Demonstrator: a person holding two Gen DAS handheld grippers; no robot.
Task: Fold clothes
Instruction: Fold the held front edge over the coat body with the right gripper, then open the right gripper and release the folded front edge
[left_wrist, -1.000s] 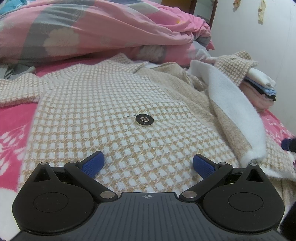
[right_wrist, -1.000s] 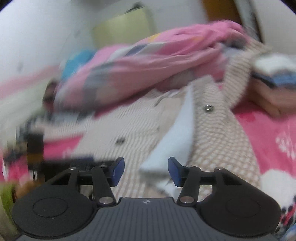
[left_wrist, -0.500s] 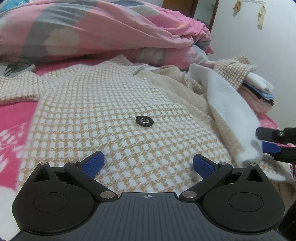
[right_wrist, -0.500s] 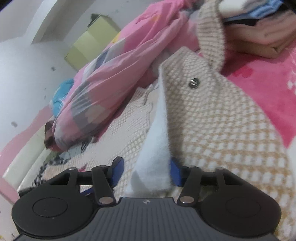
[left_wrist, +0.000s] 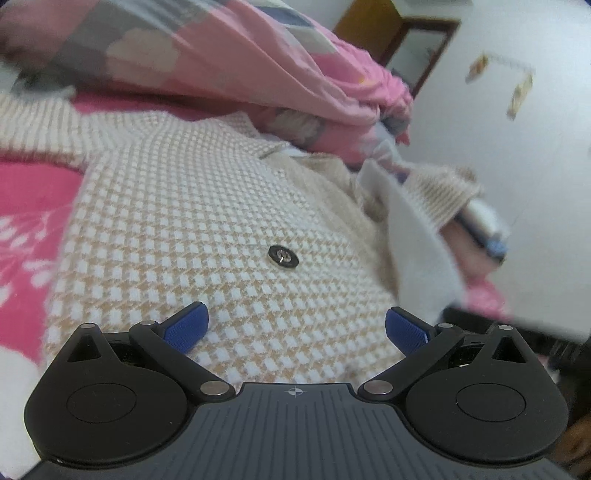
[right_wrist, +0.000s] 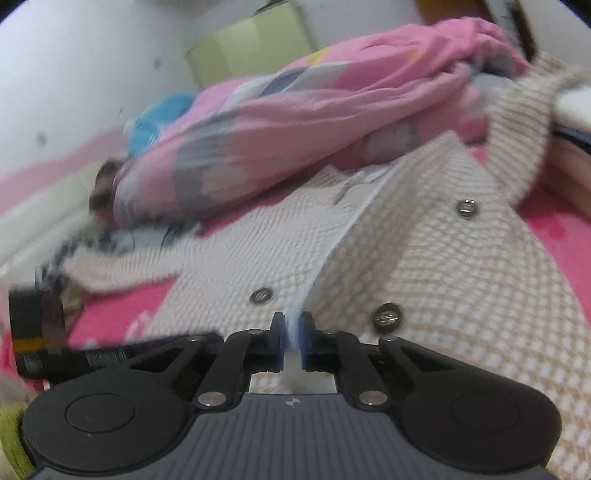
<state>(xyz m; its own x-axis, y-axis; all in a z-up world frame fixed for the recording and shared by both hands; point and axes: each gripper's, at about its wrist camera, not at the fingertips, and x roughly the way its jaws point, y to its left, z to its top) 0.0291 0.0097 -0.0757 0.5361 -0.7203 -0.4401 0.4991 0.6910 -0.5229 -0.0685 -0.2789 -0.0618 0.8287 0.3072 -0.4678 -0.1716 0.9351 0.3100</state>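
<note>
From my left wrist view, a rumpled pink quilt (left_wrist: 229, 62) is heaped on the bed behind a tan-and-white checked cardigan (left_wrist: 192, 206) spread flat on a pink floral sheet (left_wrist: 26, 206). To the right, a stack of folded clothes (left_wrist: 480, 229) sits near a white wall. My left gripper (left_wrist: 295, 326) hovers over the cardigan's hem, fingers spread wide, nothing between them; a dark button (left_wrist: 283, 256) lies just ahead.

From my right wrist view, the quilt (right_wrist: 295, 122) lies behind the cardigan (right_wrist: 461, 280). My right gripper (right_wrist: 293, 341) is closing, its fingers pinching the cardigan's white front edge (right_wrist: 332, 243); buttons (right_wrist: 386, 318) lie to either side.
</note>
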